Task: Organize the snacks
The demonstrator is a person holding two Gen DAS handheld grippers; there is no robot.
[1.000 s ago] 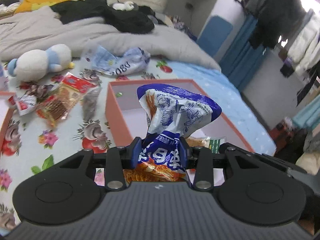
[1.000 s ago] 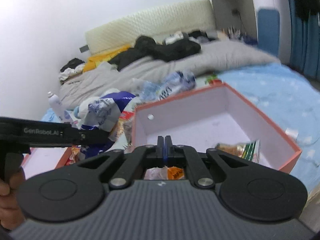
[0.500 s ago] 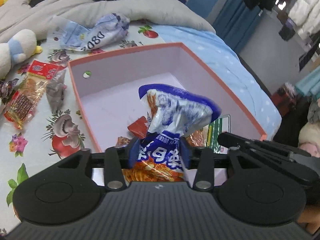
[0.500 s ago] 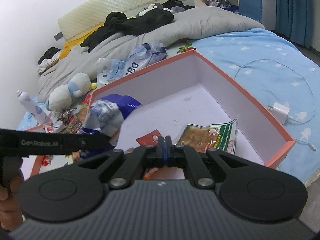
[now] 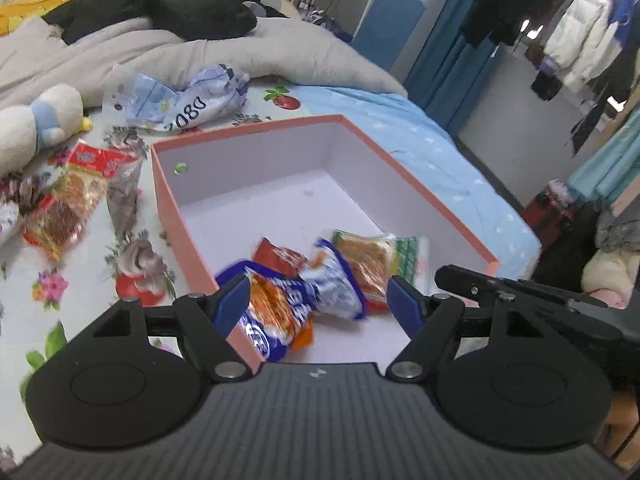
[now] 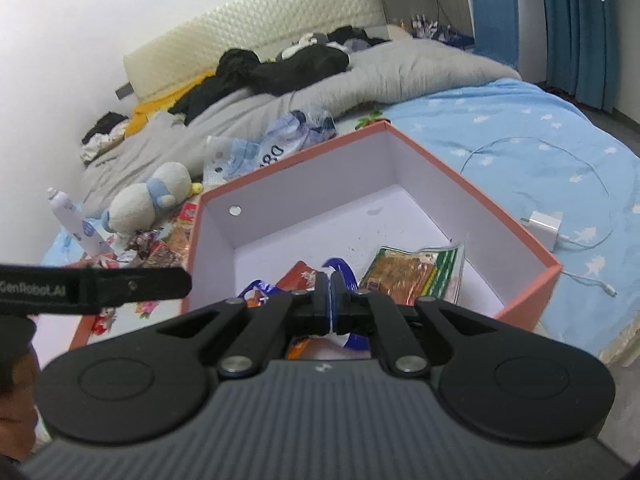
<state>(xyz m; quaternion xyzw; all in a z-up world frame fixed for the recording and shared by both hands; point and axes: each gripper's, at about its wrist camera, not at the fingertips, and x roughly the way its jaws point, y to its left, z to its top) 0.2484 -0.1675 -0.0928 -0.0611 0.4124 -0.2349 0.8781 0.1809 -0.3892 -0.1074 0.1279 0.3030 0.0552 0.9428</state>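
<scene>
Left gripper [image 5: 318,294]: jaws spread wide, having just been opening; blue pads apart, pressing on nothing. The blue-and-white snack bag [image 5: 296,304] lies between and beyond them, blurred, its near end on the box's near wall, the rest inside the box

Right gripper [image 6: 330,304]: fingers pressed together, nothing visible between them; poised over the near edge of the box

Box [image 5: 420,196]: salmon-pink outside, pale lilac inside, open-topped, resting on the bed; a small round mark on its far-left inner wall

Contents at the near end of the box: blue-and-white snack bag; a red packet [image 5: 278,254] partly under it; a green-and-orange packet [image 6: 416,274] toward the near-right side, flat on the floor of the box

Outside the box, on the floral sheet [image 5: 80,276] by its left edge: red-and-orange snack packets [image 5: 70,204]; a grey packet [image 5: 124,196] just beside the box wall

Beyond the far edge: crumpled blue-white bag [image 5: 188,98]; plush toy [image 5: 36,124]; grey duvet [image 5: 200,56] with black clothing [image 5: 168,12] on top

Right of the box on the blue sheet: white charger [image 6: 546,224] with cable
</scene>
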